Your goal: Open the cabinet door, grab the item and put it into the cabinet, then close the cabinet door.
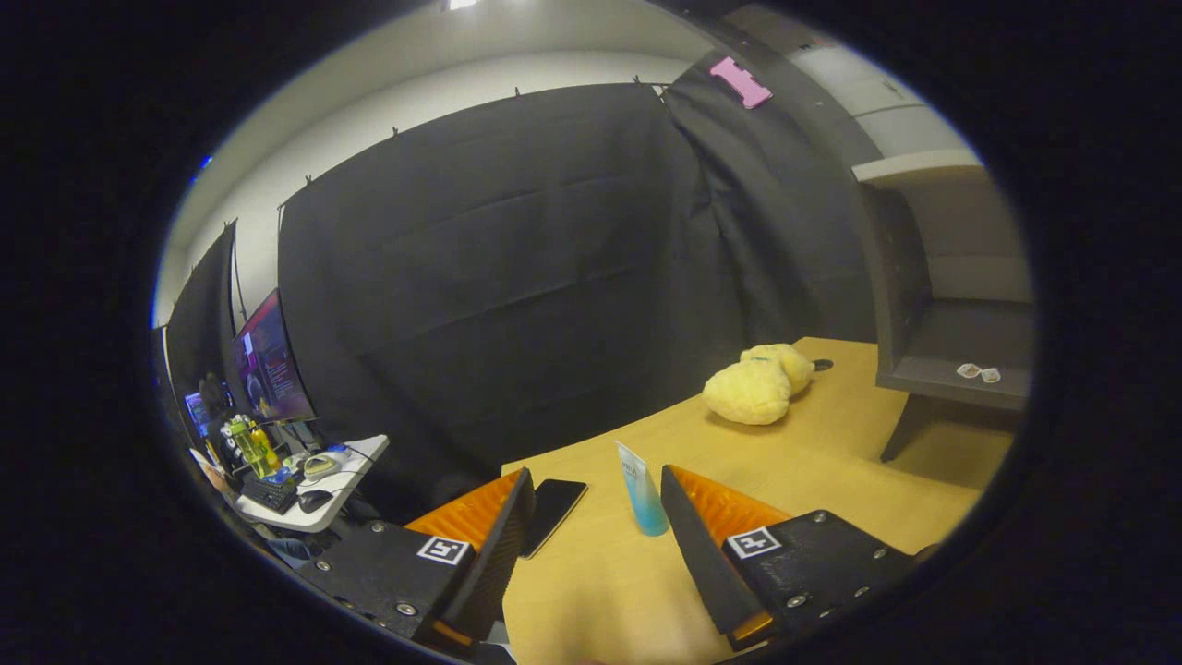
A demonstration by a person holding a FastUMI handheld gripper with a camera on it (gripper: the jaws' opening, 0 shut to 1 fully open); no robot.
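Just ahead of the gripper [596, 517], a blue tube [640, 489] is seen standing upright on the wooden table [831, 462], close beside the right finger. Left of the tube a phone [552, 513] lies flat; beyond it, a yellow plush toy [757, 386] rests. Further beyond and to the right of the tube, the cabinet [951, 305] appears already open. The tube could be tipped by that right finger if the approach is skewed. The fingers are spread wide; nothing is held or touched.
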